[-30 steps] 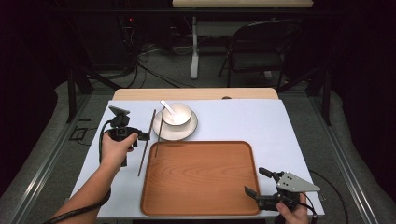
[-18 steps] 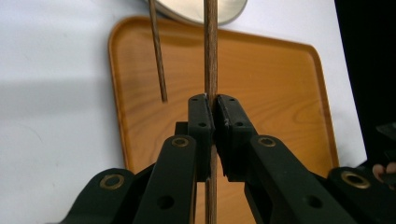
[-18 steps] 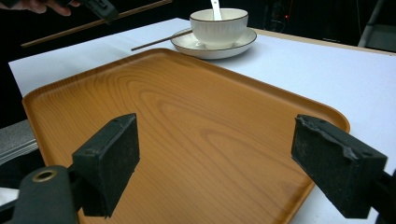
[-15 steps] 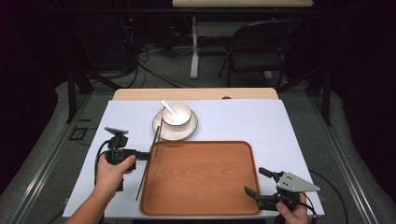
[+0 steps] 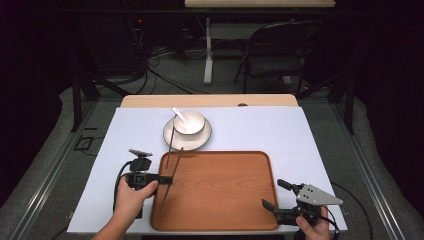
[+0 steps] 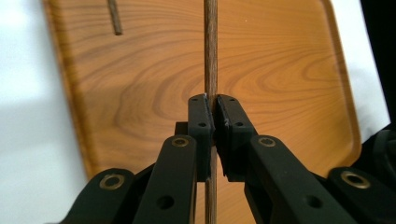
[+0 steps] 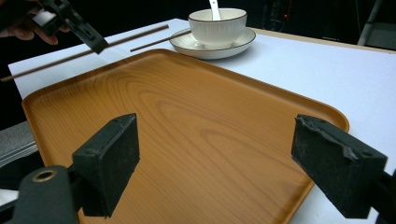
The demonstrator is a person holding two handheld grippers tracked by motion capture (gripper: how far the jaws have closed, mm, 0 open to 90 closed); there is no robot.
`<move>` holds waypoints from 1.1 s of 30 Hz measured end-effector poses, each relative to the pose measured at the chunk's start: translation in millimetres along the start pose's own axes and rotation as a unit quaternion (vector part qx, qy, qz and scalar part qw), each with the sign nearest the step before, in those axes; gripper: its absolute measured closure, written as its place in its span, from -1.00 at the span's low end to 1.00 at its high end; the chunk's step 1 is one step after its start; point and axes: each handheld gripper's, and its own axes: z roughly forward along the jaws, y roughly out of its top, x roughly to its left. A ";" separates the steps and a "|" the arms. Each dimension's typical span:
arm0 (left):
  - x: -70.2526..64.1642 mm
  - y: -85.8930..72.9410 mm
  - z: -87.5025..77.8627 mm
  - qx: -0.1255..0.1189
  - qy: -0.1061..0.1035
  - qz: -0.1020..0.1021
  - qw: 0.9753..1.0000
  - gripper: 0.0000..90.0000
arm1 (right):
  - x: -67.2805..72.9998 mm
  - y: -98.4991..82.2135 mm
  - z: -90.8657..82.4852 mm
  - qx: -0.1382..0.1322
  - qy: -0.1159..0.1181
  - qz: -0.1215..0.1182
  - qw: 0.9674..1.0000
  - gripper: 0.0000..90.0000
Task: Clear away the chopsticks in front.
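Observation:
My left gripper (image 5: pixel 167 179) (image 6: pixel 214 112) is shut on a thin dark chopstick (image 5: pixel 176 165) (image 6: pixel 210 56) and holds it over the left edge of the wooden tray (image 5: pixel 220 190) (image 6: pixel 280 70). The right gripper view shows this left gripper (image 7: pixel 74 23) with its chopstick (image 7: pixel 116 44) at the far left. A second chopstick (image 5: pixel 171 137) (image 7: pixel 161 40) leans on the white plate (image 5: pixel 200 142). The plate carries a white bowl (image 5: pixel 190 122) (image 7: pixel 217 25) with a spoon (image 5: pixel 179 114). At the tray's near right corner, my right gripper (image 5: pixel 276 195) (image 7: pixel 224 161) is open and holds nothing.
A white sheet (image 5: pixel 260 130) covers the table, with a strip of bare wood (image 5: pixel 210 101) along the far edge. A dark folding chair (image 5: pixel 272 55) and floor cables (image 5: pixel 155 65) lie beyond the table.
My left gripper has carried its chopstick toward the near side and to the right, from beside the plate to the tray's left edge. The right gripper has stayed where it was.

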 end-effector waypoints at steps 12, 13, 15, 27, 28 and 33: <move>-2.0 -1.9 36.8 0.031 0.033 0.000 0.999 0.88 | -0.2 -0.2 -0.3 -0.001 0.000 -0.001 1.000 -0.66; -1.3 -1.7 37.8 0.033 0.037 -0.002 0.999 0.88 | -0.2 -0.2 -0.3 -0.001 0.000 -0.001 1.000 -0.66; -0.5 -1.5 40.0 0.032 0.039 -0.008 0.999 0.88 | -0.1 -0.1 -0.3 -0.001 0.000 -0.002 1.000 -0.66; 1.9 1.2 43.2 0.032 0.056 -0.016 0.998 0.87 | 0.1 -0.2 -0.5 -0.002 0.001 -0.003 1.000 -0.66; 2.6 1.2 43.2 0.034 0.059 -0.013 0.998 0.87 | 0.1 -0.2 -0.5 -0.002 0.001 -0.003 1.000 -0.66; 3.7 1.3 44.0 0.034 0.059 -0.014 0.998 0.87 | 0.3 -0.2 -0.5 -0.003 0.001 -0.002 1.000 -0.66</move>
